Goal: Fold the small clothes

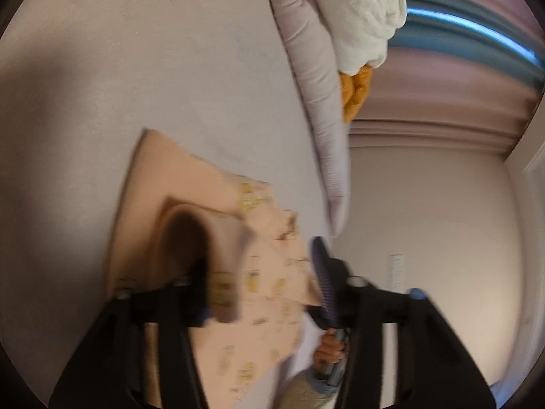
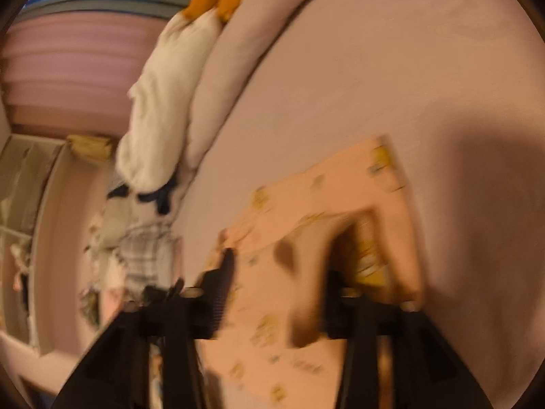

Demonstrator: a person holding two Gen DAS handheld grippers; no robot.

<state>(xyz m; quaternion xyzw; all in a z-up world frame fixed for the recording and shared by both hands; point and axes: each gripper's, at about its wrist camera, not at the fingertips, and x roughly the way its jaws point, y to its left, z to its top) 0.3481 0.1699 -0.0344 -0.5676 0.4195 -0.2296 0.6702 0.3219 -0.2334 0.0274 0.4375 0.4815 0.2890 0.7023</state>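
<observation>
A small peach garment (image 1: 190,204) with yellow prints lies on the pale bed sheet (image 1: 136,68). In the left wrist view my left gripper (image 1: 262,272) is open, its jaws wide apart just above the cloth, with a fold of fabric draped over the left finger. The other hand and tool (image 1: 328,344) show at the bottom. In the right wrist view the same garment (image 2: 340,197) lies under my right gripper (image 2: 279,279), which is open; cloth hangs over its right finger (image 2: 337,293). Both views are motion-blurred.
A rolled pale duvet (image 1: 316,78) with a white fluffy blanket (image 1: 361,17) and an orange item (image 1: 354,92) lies along the bed's far edge. Beyond the edge are curtains, a wall and a checked cloth (image 2: 143,248) on the floor.
</observation>
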